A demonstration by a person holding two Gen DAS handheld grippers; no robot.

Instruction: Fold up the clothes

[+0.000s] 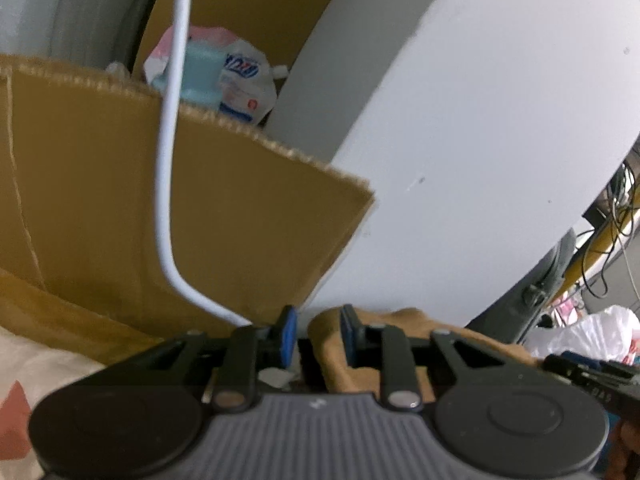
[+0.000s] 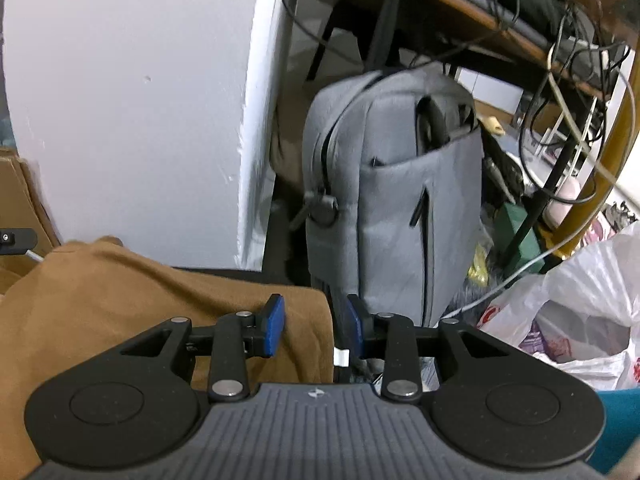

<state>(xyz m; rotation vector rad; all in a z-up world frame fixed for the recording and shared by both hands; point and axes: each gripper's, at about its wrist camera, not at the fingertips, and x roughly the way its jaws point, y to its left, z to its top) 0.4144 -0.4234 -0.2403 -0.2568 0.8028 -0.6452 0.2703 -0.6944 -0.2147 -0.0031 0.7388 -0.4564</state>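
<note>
The brown garment [image 2: 120, 292] is seen bunched under and ahead of the right gripper [image 2: 310, 326], its right edge lying in the gap between the blue pads, which stand apart without pressing on it. In the left wrist view, the same cloth [image 1: 400, 328] is found under the right finger of the left gripper [image 1: 318, 334], whose pads are parted and clamp nothing. A cardboard box [image 1: 100, 200] stands beyond, to the left.
</note>
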